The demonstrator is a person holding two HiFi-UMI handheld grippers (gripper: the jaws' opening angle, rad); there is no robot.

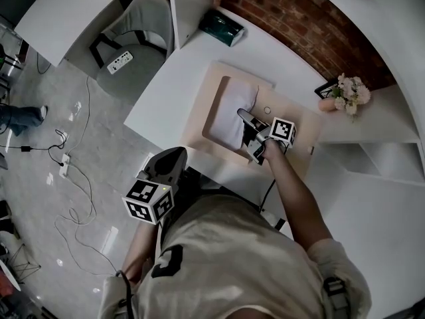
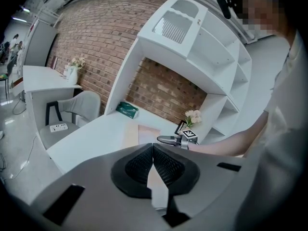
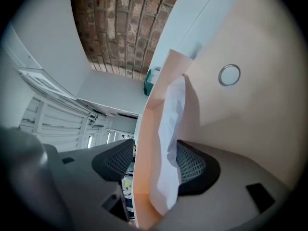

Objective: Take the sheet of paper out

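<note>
A white sheet of paper (image 1: 232, 115) lies crumpled in the recess of a tan folder (image 1: 299, 121) on the white desk (image 1: 166, 105). My right gripper (image 1: 244, 121) sits at the sheet's right edge. In the right gripper view the sheet (image 3: 171, 129) runs between the jaws of the right gripper (image 3: 154, 165), pressed against one pad, with a tan folder wall (image 3: 144, 143) beside it. My left gripper (image 1: 174, 157) hangs off the desk's front edge; the left gripper (image 2: 153, 165) is shut with nothing in it.
A metal ring (image 3: 229, 74) sits on the folder. A green tissue box (image 1: 224, 26) and a bunch of flowers (image 1: 350, 93) stand at the back of the desk. A grey chair (image 1: 136, 28) holds a power strip (image 1: 120, 61). Cables (image 1: 66, 165) lie on the floor.
</note>
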